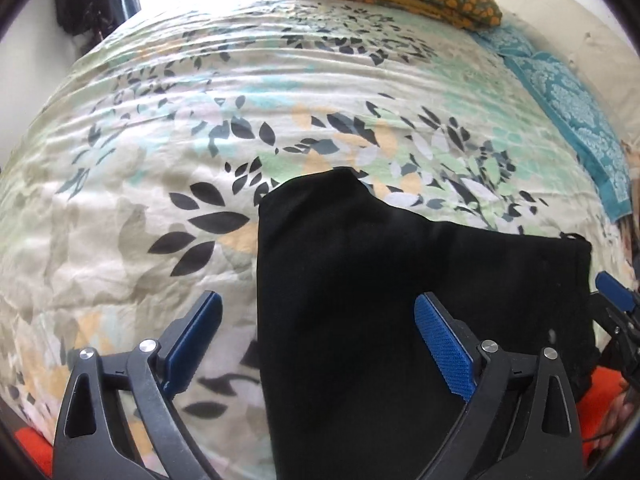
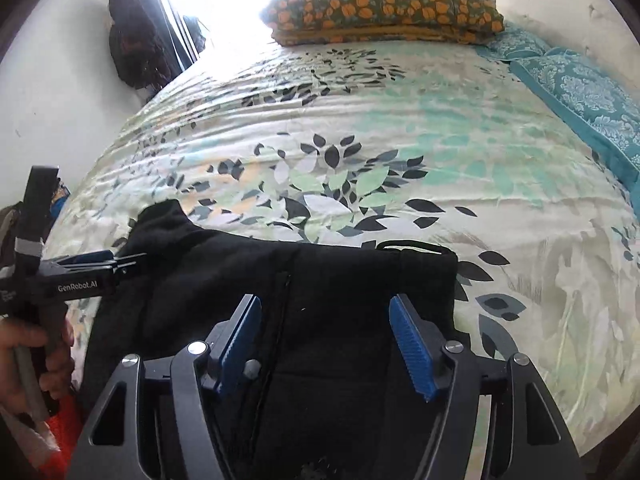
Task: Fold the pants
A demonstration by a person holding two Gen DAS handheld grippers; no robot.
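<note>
Nearest to us, the left gripper [image 1: 318,334] hangs over the near part of the black pants [image 1: 400,300] with its jaws spread wide and nothing clamped; one blue pad sits over the bedspread beside the cloth, the other over the cloth itself. The right gripper [image 2: 326,344] likewise stands with its jaws apart above the pants, no fabric pinched between the pads. The pants lie flat on the near edge of the bed, on the leaf-print bedspread [image 2: 360,152], apparently already doubled over; a seam or zip line [image 2: 286,280] runs down the middle in the right wrist view, and a cord or loop [image 2: 408,245] shows at the far right corner, which we read as the waistband end. A rounded lobe of fabric [image 1: 320,188] juts out at the far left. We judge the cloth to be light, soft and limp, with a fleece-like nap that should grip well on the ribbed pads but will sag and drag if lifted from one point only. We therefore recommend taking hold at two edge corners, pinching all layers together, and keeping the span taut while carrying it over. Beyond the pants, the bedspread is rippled and may catch a dragged hem. Farthest off lie a flower-print pillow [image 2: 384,12] and a teal patterned cloth [image 2: 580,96].
</note>
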